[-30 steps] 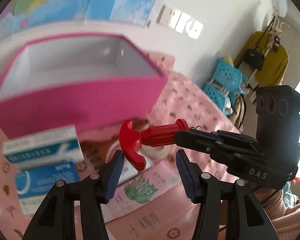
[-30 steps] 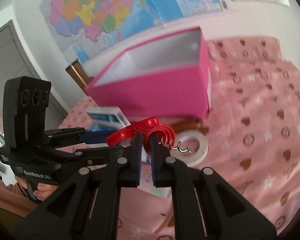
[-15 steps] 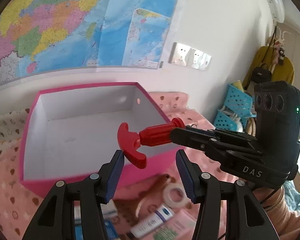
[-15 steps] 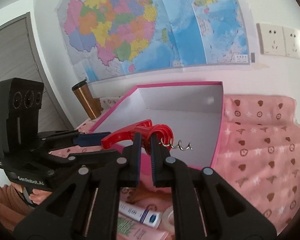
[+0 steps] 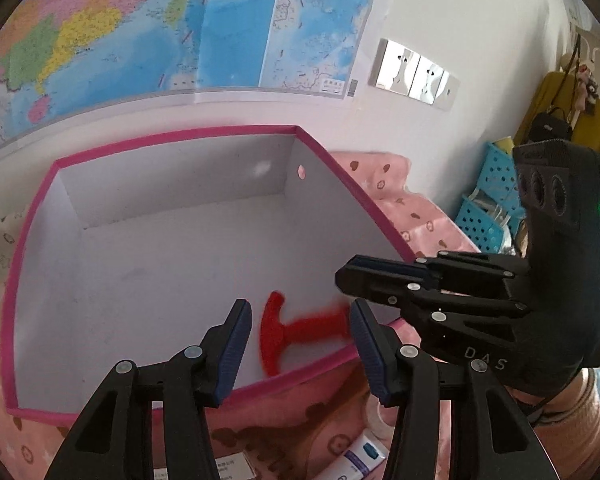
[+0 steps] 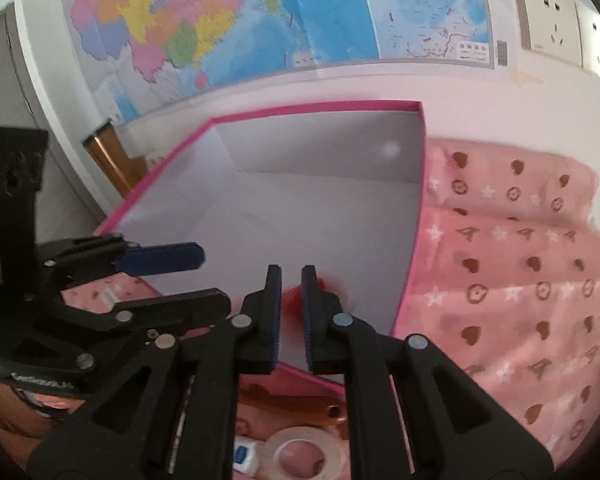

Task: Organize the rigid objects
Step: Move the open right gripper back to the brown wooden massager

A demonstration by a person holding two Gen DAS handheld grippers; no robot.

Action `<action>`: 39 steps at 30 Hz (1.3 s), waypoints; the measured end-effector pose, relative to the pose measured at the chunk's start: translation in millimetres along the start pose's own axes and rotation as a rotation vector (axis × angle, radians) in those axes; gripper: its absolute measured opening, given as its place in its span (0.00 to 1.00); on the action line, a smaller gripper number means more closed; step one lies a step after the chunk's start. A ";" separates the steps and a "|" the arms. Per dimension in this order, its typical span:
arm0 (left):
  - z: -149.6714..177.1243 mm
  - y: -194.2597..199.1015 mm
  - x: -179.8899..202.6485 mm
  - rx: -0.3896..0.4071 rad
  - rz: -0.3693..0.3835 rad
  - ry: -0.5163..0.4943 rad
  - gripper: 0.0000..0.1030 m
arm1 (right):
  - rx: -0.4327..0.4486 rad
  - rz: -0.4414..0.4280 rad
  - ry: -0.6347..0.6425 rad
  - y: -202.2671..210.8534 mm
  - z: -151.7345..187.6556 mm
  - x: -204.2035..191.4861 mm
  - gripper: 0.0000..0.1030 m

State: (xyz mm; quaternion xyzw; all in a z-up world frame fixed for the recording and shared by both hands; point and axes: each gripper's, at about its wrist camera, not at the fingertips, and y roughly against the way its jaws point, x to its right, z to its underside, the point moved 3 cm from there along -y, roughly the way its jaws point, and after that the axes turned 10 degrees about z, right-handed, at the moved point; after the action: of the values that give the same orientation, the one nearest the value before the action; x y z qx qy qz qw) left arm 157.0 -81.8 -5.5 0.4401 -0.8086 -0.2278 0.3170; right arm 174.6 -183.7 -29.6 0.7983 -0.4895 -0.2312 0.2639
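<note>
Left gripper [image 5: 300, 340] first: its blue-padded jaws are easing inward, and there's nothing between them. Through the gap you can see the red corkscrew [image 5: 296, 330], smeared with motion blur, inside the pink box [image 5: 32, 216] near its front right corner, T-handle pointing left. Can't tell whether it's lying on the floor or not quite there. Apart from that the box's white inside looks bare, just a little round hole in the right wall.

Right gripper [image 6: 291, 300] has its jaws nearly together with only a thin slit between them, and they're gripping nothing. In its own view a bit of blurry red corkscrew [image 6: 294, 298] peeks out just past the fingertips, down in the box [image 6: 316, 110]. From the left camera the right gripper [image 5: 346, 276] reaches in from the right, tips over the box's right wall, with a wrist and pink sleeve [image 5: 572, 428] behind it.

Both grippers angle downward at the box from the front. On the pink patterned cloth [image 6: 520, 280] in front of the box: a roll of tape [image 6: 300, 456] and a white tube [image 6: 246, 454].
</note>
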 end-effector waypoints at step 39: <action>118.7 36.9 16.0 -0.054 0.009 0.029 0.62 | -0.094 -0.041 -0.175 35.3 115.1 21.7 0.43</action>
State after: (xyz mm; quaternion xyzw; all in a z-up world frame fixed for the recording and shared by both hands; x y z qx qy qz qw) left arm 44.9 -66.2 -59.1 0.4311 -0.7995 -0.2417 0.3414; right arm 88.1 -239.2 -95.8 0.7716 -0.4829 -0.3281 0.2526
